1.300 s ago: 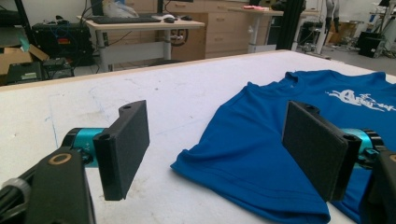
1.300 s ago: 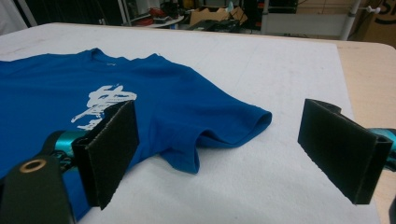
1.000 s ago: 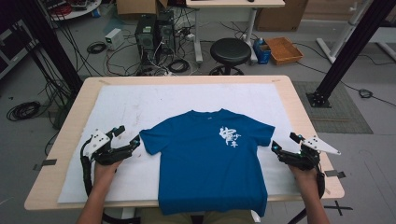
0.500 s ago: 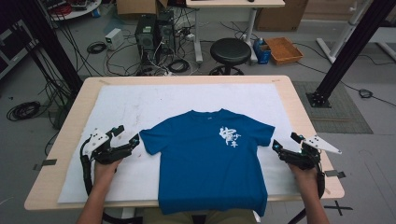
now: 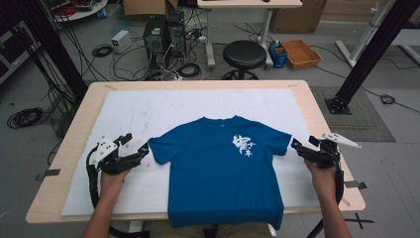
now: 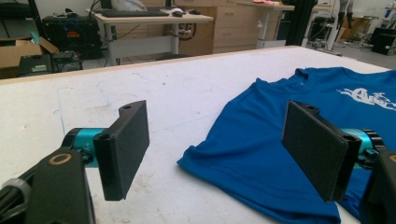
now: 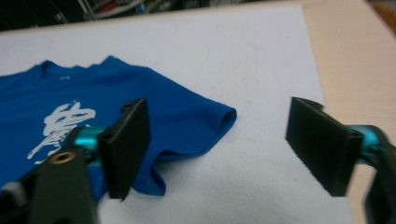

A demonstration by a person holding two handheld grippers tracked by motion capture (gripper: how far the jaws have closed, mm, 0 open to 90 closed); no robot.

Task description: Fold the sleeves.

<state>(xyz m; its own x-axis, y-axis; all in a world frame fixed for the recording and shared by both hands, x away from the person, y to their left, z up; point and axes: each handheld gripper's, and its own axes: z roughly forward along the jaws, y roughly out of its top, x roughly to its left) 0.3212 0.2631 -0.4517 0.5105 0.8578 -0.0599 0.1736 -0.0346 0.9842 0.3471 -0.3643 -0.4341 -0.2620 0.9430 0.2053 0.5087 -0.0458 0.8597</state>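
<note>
A blue T-shirt [image 5: 223, 168] with a white print lies flat, front up, in the middle of the white mat [image 5: 148, 114]. My left gripper [image 5: 134, 145] rests on the mat just left of the shirt's left sleeve [image 6: 243, 158], jaws wide open, with the sleeve hem ahead of them. My right gripper [image 5: 303, 145] is beside the right sleeve [image 7: 205, 116]. Its jaws have just been closing a little but stand open. The sleeve's end lies on the mat between them, untouched by the pads.
The mat covers most of a wooden table [image 5: 327, 124]. Bare mat stretches behind the shirt. Beyond the far edge stand a black stool [image 5: 244, 54], computer towers [image 5: 166, 32] with cables, and a box [image 5: 301, 52]. A black frame post [image 5: 366, 54] rises at right.
My right gripper has shifted a little farther from the person, up alongside the right sleeve. The left gripper and the shirt have stayed put.
</note>
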